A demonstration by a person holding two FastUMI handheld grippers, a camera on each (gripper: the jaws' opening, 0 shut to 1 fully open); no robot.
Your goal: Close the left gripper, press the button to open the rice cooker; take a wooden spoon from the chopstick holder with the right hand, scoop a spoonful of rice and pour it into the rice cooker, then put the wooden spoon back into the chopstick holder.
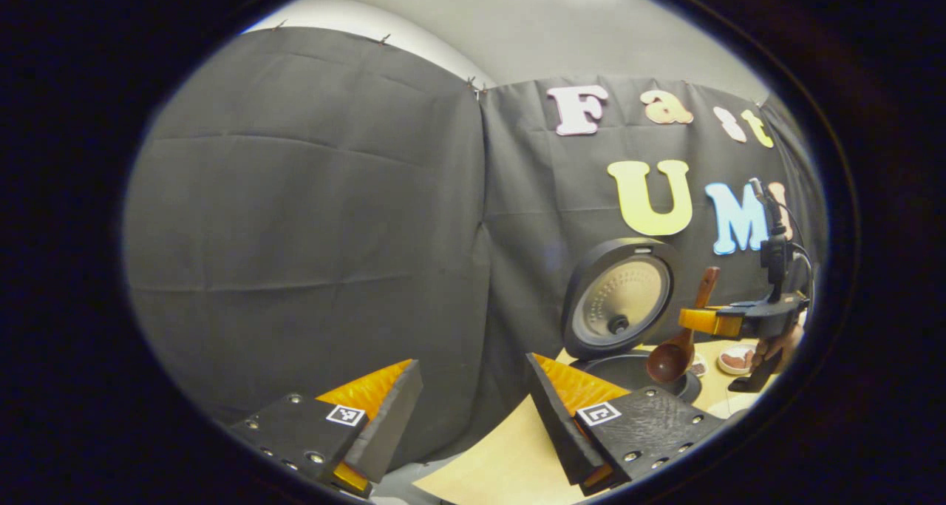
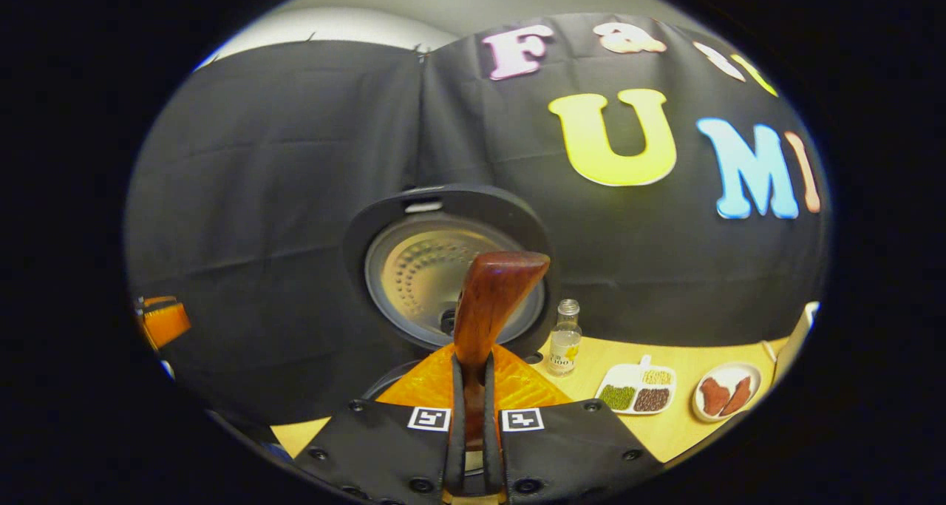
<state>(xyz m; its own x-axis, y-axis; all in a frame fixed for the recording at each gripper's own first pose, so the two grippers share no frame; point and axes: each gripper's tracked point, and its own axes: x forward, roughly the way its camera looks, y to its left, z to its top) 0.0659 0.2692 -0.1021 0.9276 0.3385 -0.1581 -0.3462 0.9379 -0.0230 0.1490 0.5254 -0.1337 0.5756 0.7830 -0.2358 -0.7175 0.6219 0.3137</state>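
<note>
Pinching the handle of the wooden spoon (image 2: 488,305) between its two fingers, the right gripper (image 2: 473,409) has its jaws pressed tight on the wood, and the handle's flat end rises straight up in the middle of the right gripper view. In the left gripper view this same right gripper (image 1: 709,322) shows farther off at the right, held by a hand (image 1: 776,346), with the wooden spoon (image 1: 676,350) tilted so that its bowl hangs low over the open pot of the rice cooker (image 1: 635,372); whether the bowl holds any rice cannot be told. The rice cooker's lid (image 2: 443,268) stands upright and open behind the spoon, its pale inner plate facing forward. The left gripper (image 1: 473,401) is spread wide, holding nothing, its fingers well apart over the near edge of the light wooden table (image 1: 510,453), to the left of the cooker. To the right of the cooker on the table stand a small glass bottle (image 2: 565,339), then a white divided tray (image 2: 634,390) with green and dark grains, then a small white dish (image 2: 728,394) with reddish pieces. Behind everything hangs the black cloth wall (image 1: 310,217).
</note>
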